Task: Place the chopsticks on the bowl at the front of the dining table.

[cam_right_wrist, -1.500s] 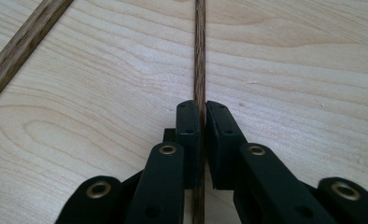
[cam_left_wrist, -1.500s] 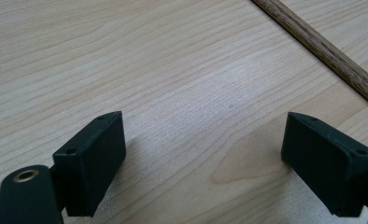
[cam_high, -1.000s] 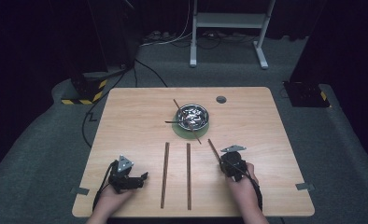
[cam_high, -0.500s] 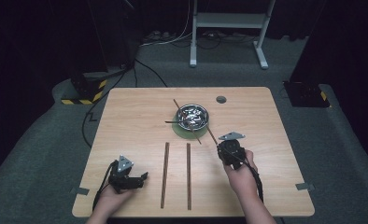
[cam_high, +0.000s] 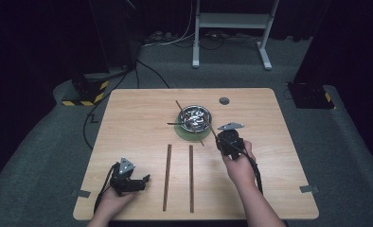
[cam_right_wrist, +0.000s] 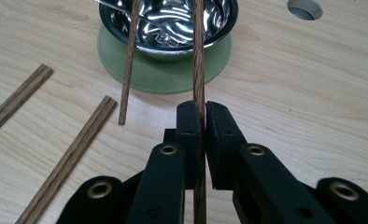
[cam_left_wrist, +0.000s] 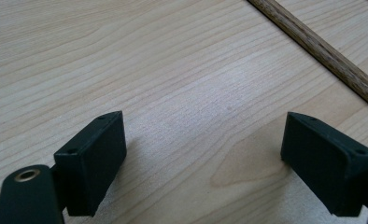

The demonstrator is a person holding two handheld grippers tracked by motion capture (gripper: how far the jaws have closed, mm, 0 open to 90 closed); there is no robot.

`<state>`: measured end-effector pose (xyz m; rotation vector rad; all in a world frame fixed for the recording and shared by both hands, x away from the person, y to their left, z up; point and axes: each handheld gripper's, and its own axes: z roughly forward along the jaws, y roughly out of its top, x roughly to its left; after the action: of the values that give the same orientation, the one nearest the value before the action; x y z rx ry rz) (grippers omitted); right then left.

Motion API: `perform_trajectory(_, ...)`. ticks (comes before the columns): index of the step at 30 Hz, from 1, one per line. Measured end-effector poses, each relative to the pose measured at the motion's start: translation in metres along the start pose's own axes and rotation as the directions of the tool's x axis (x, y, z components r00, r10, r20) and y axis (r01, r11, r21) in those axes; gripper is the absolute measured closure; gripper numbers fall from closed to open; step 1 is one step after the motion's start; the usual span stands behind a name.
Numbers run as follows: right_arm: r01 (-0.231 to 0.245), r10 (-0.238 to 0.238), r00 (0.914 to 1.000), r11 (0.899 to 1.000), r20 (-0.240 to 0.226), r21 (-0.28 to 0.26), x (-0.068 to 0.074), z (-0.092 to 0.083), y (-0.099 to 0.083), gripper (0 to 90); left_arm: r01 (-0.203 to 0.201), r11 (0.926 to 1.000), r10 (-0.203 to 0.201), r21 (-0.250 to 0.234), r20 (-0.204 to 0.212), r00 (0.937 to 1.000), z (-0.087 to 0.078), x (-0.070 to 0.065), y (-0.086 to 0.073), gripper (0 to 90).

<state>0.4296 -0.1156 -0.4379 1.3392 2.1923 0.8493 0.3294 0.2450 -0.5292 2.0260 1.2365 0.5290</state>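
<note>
A: Start at the left. What is the left gripper [cam_high: 144, 180] doing?

B: It rests low on the table [cam_high: 279, 142], at about seven o'clock from the bowl. In the left gripper view its jaws stand wide apart with bare wood between them. One long wooden stick [cam_left_wrist: 322, 51] crosses that view at about one o'clock of the jaws, apart from both pads.

A: And the middle of the table?

B: Two long sticks lie side by side, the left one [cam_high: 167, 177] and the right one [cam_high: 191, 177], both running twelve to six o'clock, not touching.

A: Then the right side?

B: The right gripper [cam_right_wrist: 202, 116] is clamped on a thin wooden stick [cam_right_wrist: 199, 56]. The stick runs straight through the closed jaws, out past the tips toward twelve o'clock and over the rim of the steel bowl [cam_right_wrist: 219, 32]. Whether its far end touches the bowl's inside I cannot tell from here.

A: And around the bowl?

B: It sits on a green mat [cam_right_wrist: 126, 60]. A second thin stick [cam_right_wrist: 128, 60] leans from the bowl down to the table at about eleven o'clock of the jaws. A round hole [cam_right_wrist: 305, 8] in the table shows at one o'clock.
</note>
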Motion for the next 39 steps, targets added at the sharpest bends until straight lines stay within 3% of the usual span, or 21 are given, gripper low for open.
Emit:
perform_trajectory(11,-0.002,0.002,0.9999,1.0,-0.014,-0.006,0.001,0.011,0.015,84.3,0.0,1.0,0.0,0.001,-0.001,1.0,0.0,0.0,0.0,14.2)
perform_trajectory(23,-0.01,0.01,0.9995,1.0,-0.029,0.01,0.006,0.036,0.039,84.2,-0.001,1.0,0.001,0.002,0.0,1.0,0.0,0.0,0.0,14.1)
perform_trajectory(30,0.016,-0.016,0.9995,1.0,-0.026,0.007,0.014,0.042,0.052,84.2,-0.001,1.0,0.001,0.002,-0.001,1.0,0.0,0.0,0.0,14.1)
perform_trajectory(35,-0.007,0.008,0.9998,1.0,-0.019,0.026,0.016,0.061,0.065,84.3,-0.001,1.0,0.001,0.003,0.0,1.0,0.0,0.0,0.0,14.1)
perform_trajectory(39,-0.001,0.001,1.0,0.999,-0.005,0.033,0.016,0.071,0.072,84.3,0.0,1.0,0.0,0.002,0.0,1.0,0.0,0.0,0.0,14.0)
